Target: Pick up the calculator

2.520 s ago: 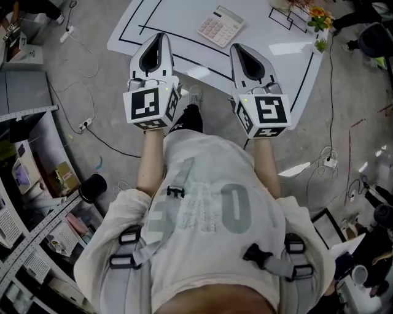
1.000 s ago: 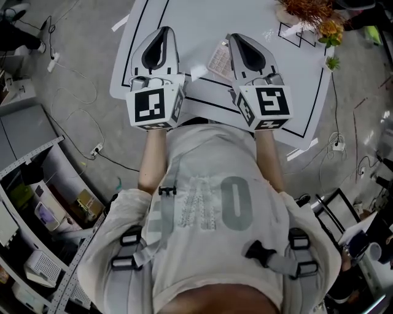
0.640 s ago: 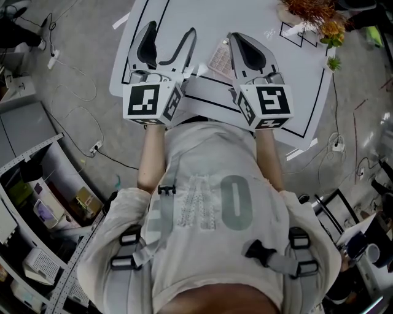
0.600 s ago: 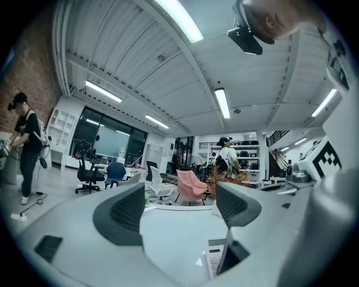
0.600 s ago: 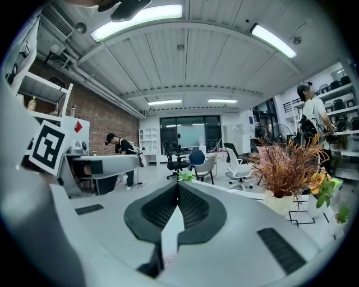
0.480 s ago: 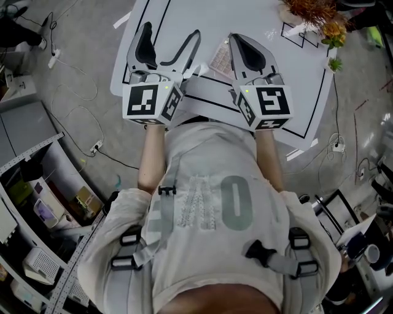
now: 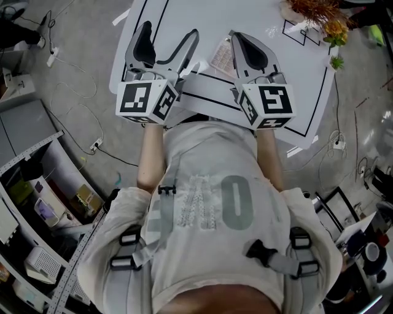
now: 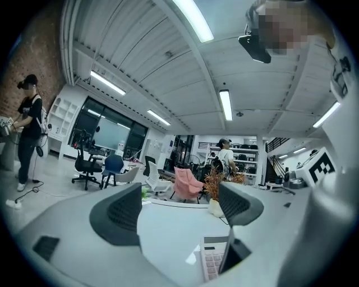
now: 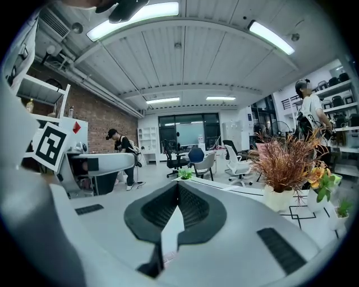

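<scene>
Calculator [image 7: 221, 57] not yet lifted: it lies flat on the white table [image 7: 245, 15], just ahead between your grippers, the left gripper [image 7: 171, 32] with jaws just opened wide on nothing and the right gripper [image 7: 237, 38] clenched empty, so reach, grasp and lift remain.

This is an open-plan office that doubles as a test lab. Long fluorescent strip lights [image 8: 227, 103] run along a ribbed white ceiling [image 9: 185, 61]. A red brick wall [image 9: 109, 115] meets a glass-fronted partition [image 9: 190, 132]. Black swivel chairs [image 8: 84, 165] and a pink padded chair [image 8: 188, 180] stand about. A white power strip with its cable [image 7: 95, 146] lies on the grey concrete floor [image 7: 73, 37]. Metal shelving stocked with boxes [image 7: 37, 208] lines one side. The large white desk marked with black outlines [image 7: 215, 15] stands in the open.
</scene>
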